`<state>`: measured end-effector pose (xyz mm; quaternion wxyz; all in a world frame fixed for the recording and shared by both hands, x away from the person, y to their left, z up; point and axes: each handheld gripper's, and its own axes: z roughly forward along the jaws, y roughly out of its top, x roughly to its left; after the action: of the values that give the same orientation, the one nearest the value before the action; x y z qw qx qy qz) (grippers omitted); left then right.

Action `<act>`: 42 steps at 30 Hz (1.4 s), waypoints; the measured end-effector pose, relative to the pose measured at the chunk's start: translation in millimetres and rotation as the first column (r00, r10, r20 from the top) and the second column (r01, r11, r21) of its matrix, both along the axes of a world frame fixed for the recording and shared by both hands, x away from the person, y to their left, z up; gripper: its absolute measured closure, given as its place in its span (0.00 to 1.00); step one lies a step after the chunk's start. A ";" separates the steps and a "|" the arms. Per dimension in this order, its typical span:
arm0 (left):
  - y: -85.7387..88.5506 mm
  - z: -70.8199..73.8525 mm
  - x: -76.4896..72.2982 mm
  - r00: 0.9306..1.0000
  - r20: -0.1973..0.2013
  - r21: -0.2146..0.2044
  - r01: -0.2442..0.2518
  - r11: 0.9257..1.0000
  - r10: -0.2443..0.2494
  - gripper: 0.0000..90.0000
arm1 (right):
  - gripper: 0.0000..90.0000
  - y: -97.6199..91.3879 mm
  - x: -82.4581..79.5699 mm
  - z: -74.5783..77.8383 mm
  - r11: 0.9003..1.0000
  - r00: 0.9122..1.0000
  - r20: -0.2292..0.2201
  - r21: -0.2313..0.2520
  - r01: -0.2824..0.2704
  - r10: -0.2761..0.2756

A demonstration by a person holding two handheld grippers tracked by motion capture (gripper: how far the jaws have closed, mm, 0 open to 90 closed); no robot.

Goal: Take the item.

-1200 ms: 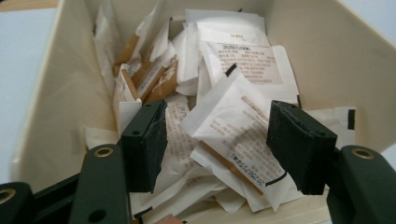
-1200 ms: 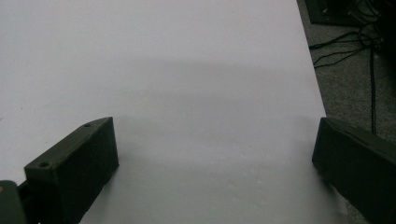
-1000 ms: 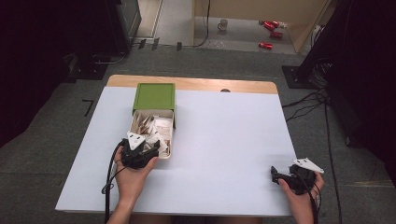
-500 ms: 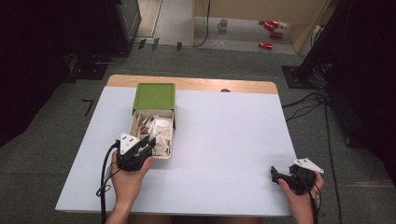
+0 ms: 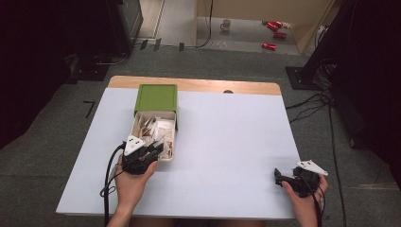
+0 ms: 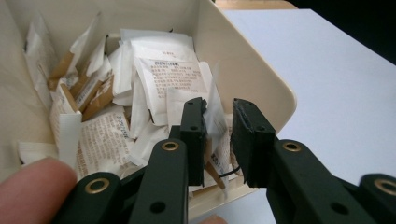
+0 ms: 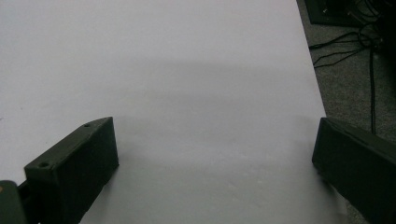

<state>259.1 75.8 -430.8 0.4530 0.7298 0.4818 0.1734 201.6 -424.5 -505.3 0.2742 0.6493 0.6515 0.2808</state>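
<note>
A cream drawer (image 5: 172, 142) stands pulled out of its green sleeve (image 5: 156, 97) and is full of white and brown paper packets (image 6: 159, 79). My left gripper (image 5: 156, 147) reaches over the drawer's near rim (image 6: 261, 70). Its jaws have just been closing and stand narrow. One white packet (image 6: 214, 109) stands on edge between them, lying against one pad, with a slit of space to the other. My left gripper (image 6: 219, 102) points down into the heap. My right gripper (image 5: 278, 176) rests near the table's front right corner, wide open (image 7: 215, 154) over bare table.
The white table top (image 5: 227, 137) has a wooden strip along its far edge (image 5: 213, 86). Cables (image 5: 321, 101) lie on the floor to the right. Red cans (image 5: 274, 28) and a mug (image 5: 226, 24) lie on the floor far behind.
The left jaws have narrowed around a packet at the drawer's near end, and the left hand has shifted slightly. The right hand has stayed where it was.
</note>
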 end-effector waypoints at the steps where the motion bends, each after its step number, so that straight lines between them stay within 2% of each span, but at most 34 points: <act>1: -0.3 -0.6 0.4 1.000 -0.003 0.001 0.001 1.000 -0.001 0.86 | 0.00 0.0 0.0 0.0 1.000 1.000 0.000 0.001 0.000 0.000; 6: 0.9 0.0 0.4 1.000 0.000 -0.011 0.005 1.000 -0.005 0.95 | 0.00 -0.1 0.1 0.0 1.000 1.000 0.000 0.001 0.000 0.000; 9: 2.4 2.2 -0.8 1.000 0.013 -0.016 0.002 1.000 -0.002 0.97 | 0.00 -0.2 0.1 -0.1 1.000 1.000 0.001 0.001 -0.002 0.002; 22: 13.3 19.8 -6.9 0.996 0.079 -0.027 -0.029 0.999 0.031 0.98 | 0.00 0.0 0.1 0.0 1.000 1.000 0.000 0.001 0.000 0.000; 42: 29.3 37.9 -12.0 0.986 0.144 -0.047 -0.079 0.996 0.085 0.99 | 0.00 0.0 0.1 0.0 1.000 1.000 0.000 0.001 0.000 0.000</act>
<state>247.1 105.1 -392.9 0.4944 0.6851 0.4806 0.2351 201.7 -424.5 -505.3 0.2738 0.6495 0.6513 0.2810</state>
